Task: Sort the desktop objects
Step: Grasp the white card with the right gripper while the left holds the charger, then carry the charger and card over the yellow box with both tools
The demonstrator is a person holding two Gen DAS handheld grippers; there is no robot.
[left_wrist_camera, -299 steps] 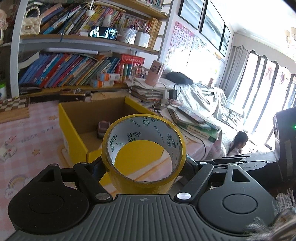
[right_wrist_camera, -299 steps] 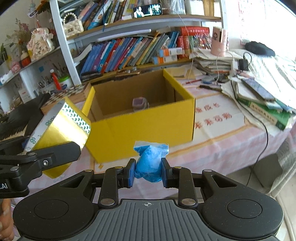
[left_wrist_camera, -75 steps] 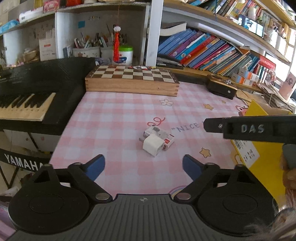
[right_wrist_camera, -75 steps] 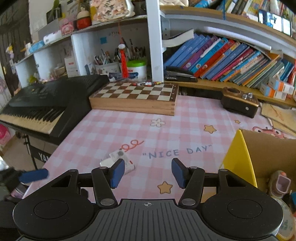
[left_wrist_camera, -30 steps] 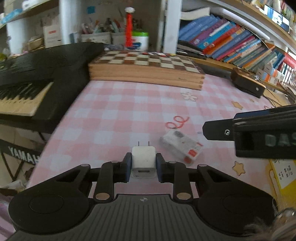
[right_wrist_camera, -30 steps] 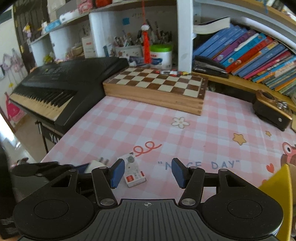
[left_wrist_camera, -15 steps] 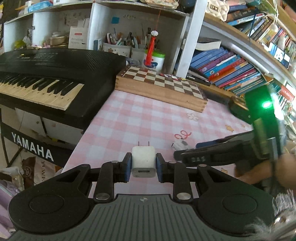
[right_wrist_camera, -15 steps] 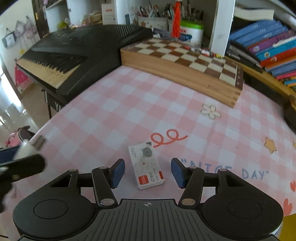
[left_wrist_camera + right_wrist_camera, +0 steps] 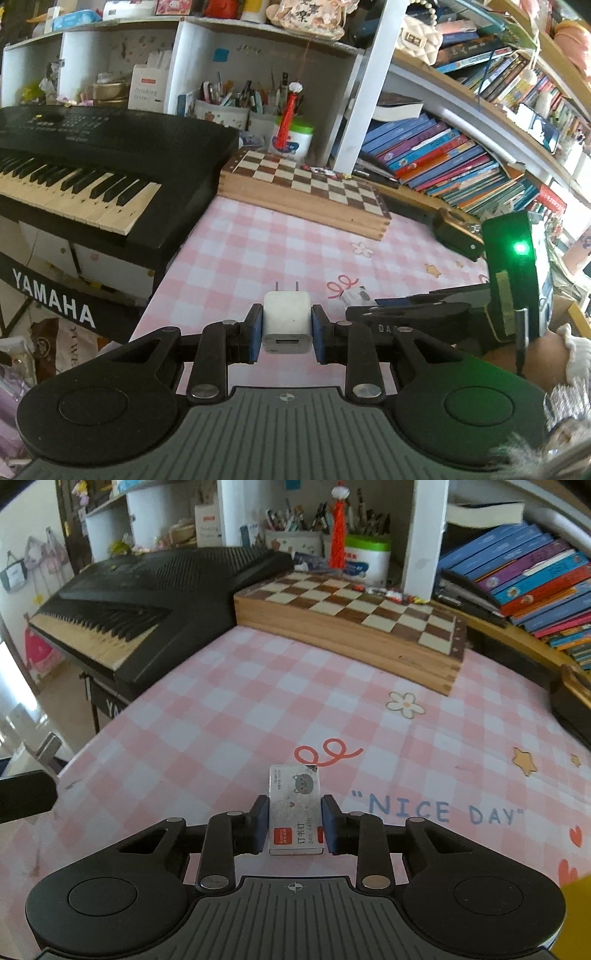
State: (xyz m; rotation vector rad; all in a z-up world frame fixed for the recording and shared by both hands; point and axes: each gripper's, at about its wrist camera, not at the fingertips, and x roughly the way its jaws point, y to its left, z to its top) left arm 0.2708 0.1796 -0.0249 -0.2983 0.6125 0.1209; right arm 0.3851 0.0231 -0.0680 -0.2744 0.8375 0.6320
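- Currently, nearest item: left gripper [image 9: 287, 334], jaws closed on a white plug adapter [image 9: 286, 325]. It is held clear above the bench, prongs pointing away, blue pads pressed on both its sides.
- Right gripper [image 9: 294, 827]: jaws drawn in against a small staple box [image 9: 294, 808], one pad on each long side. The box appears to lie flat on the bench; whether it has lifted cannot be told.
- Step in hand, as judged: pick-up stage of the sort. One item is secured and raised; the second is just being gripped.
- Next move, as judged: raise the staple box straight up without letting it slip or tilt, then carry both items to whatever receptacle they belong in. The flat box offers little side wall, so the hold may be shallow.
- Bench [image 9: 236, 716]: pink checked cloth printed with "NICE DAY", a flower and stars. No other loose small items show on this stretch.
- Yellow corner [image 9: 574, 915] at the lower right of the right wrist view: possibly a box edge; contents not visible.
- Chessboard case [image 9: 354, 620]: closed, at the back of the bench.
- Keyboard [image 9: 74, 162]: beside the bench.
- Pen pots [image 9: 221, 110] on the shelf behind: full of pens and brushes.
- White tub [image 9: 367, 563] with green lid: shut, contents unknown.
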